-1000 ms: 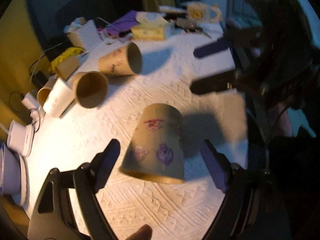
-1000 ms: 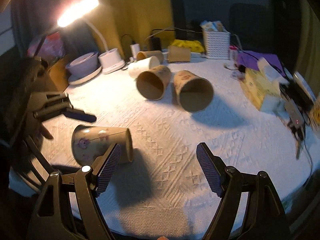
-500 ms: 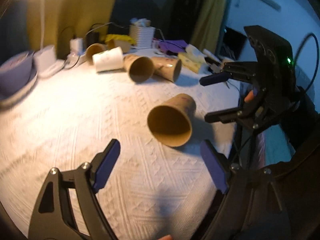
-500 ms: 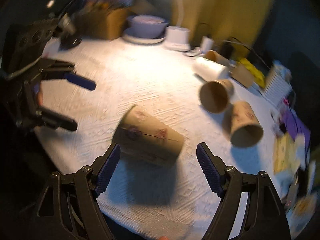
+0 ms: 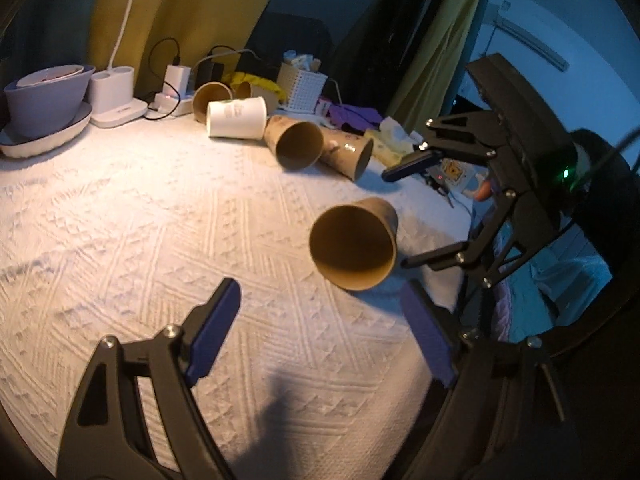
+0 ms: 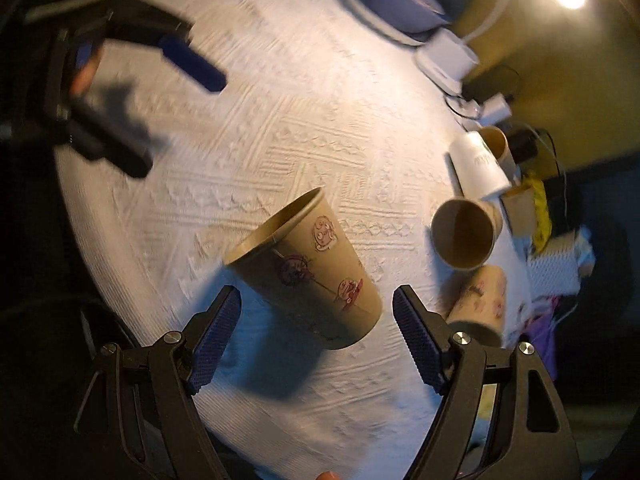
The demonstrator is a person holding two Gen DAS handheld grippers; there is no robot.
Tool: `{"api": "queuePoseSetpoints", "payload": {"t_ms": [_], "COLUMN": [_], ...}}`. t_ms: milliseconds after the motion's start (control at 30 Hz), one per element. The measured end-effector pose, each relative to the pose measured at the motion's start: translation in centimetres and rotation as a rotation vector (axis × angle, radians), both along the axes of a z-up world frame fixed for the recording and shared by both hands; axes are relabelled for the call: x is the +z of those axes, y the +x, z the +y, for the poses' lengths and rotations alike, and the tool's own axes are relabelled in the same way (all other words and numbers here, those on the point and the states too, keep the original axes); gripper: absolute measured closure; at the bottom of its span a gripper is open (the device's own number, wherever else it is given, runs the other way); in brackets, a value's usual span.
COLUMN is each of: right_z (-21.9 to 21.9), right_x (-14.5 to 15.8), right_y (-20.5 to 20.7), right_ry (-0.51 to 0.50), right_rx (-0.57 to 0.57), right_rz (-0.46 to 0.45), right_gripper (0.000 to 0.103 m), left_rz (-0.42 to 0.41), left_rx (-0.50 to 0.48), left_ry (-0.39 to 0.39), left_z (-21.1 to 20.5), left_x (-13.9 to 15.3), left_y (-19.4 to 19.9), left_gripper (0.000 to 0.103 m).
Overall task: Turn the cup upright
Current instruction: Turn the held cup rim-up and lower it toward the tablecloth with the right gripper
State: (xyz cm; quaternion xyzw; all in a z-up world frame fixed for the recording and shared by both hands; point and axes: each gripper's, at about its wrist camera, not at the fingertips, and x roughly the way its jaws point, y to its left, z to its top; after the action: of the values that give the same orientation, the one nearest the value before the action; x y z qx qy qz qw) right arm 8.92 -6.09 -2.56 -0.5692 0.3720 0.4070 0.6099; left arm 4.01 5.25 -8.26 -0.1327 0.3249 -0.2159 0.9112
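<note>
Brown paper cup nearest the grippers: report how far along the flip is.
Done: nothing yet; the brown paper cup lies on its side on the white tablecloth, its mouth toward the left gripper. In hand: the open right gripper straddles its base end without touching. Left: grasp, turn upright, release.

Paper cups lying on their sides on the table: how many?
6. Nearest brown cup between both grippers; two brown cups mid-table; white cup behind them; two more brown cups by the chargers, the last partly hidden.
</note>
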Motion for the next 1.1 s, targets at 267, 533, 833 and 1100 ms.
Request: {"api": "queuePoseSetpoints", "payload": {"t_ms": [267, 533, 833, 1100], "right_z": [1.8, 3.0, 3.9, 3.7], "right_x": [-1.9, -3.8, -4.7, -4.3], "right_y": [0.2, 0.3, 0.1, -0.2], "right_ry": [-0.157, -0.235, -0.266, -0.251], "right_rx": [0.126, 0.182, 0.195, 0.181], "right_rz": [-0.026, -0.011, -0.004, -0.016], "right_gripper": [0.022, 0.022, 0.034, 0.036], "left_rz": [0.021, 0.019, 0.023, 0.026], "left_rx": [0.015, 0.006, -0.001, -0.004], "left_ry": [-0.011, -0.006, -0.009, -0.005], "left_z": [0.5, 0.1, 0.2, 0.1], "left_x": [-0.2, -0.2, -0.3, -0.3], "left_y": [0.0, 0.0, 0.1, 0.2], "left_gripper": [0.02, 0.02, 0.02, 0.02]}}
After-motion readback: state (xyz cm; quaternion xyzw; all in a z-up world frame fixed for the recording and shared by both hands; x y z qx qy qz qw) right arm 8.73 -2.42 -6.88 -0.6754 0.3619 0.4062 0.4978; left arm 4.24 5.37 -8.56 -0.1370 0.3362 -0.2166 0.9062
